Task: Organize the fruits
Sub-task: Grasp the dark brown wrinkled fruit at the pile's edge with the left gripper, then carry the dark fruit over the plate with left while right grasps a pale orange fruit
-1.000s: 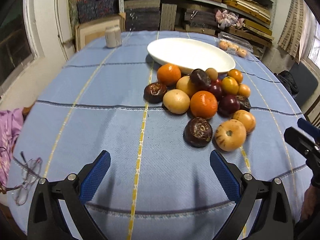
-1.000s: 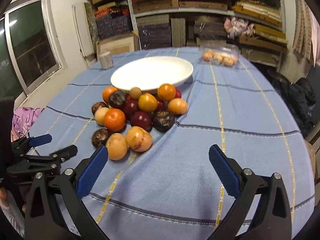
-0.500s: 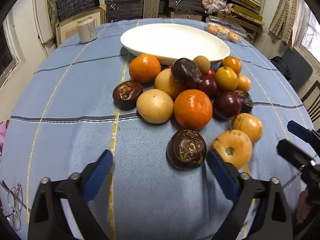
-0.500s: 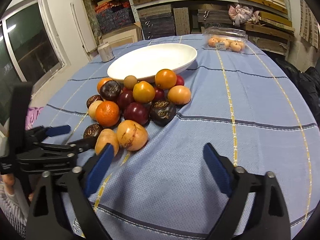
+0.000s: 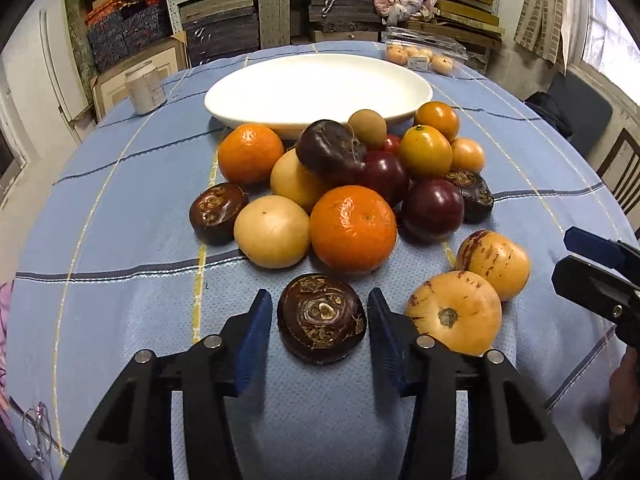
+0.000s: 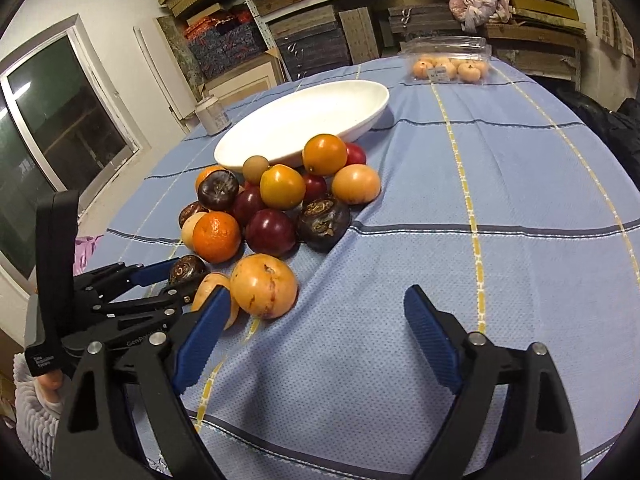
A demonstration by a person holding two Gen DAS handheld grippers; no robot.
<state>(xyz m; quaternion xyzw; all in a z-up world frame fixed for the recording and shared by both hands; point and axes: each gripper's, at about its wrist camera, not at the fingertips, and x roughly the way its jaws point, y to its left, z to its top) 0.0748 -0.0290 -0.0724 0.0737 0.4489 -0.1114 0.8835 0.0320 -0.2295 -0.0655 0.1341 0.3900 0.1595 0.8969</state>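
Crowding the dark fruit point(image 5: 322, 318) — orange point(image 5: 353, 229) behind, tan fruit point(image 5: 454, 312) just beside.

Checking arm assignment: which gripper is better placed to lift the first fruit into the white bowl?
Left. The left gripper has just been closing around the dark brown fruit, pads beside it. The right gripper stands open over bare tablecloth.

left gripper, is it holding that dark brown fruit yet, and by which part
Not clearly yet: the left gripper has its jaws, just closing, either side of the dark brown fruit, with small gaps showing.
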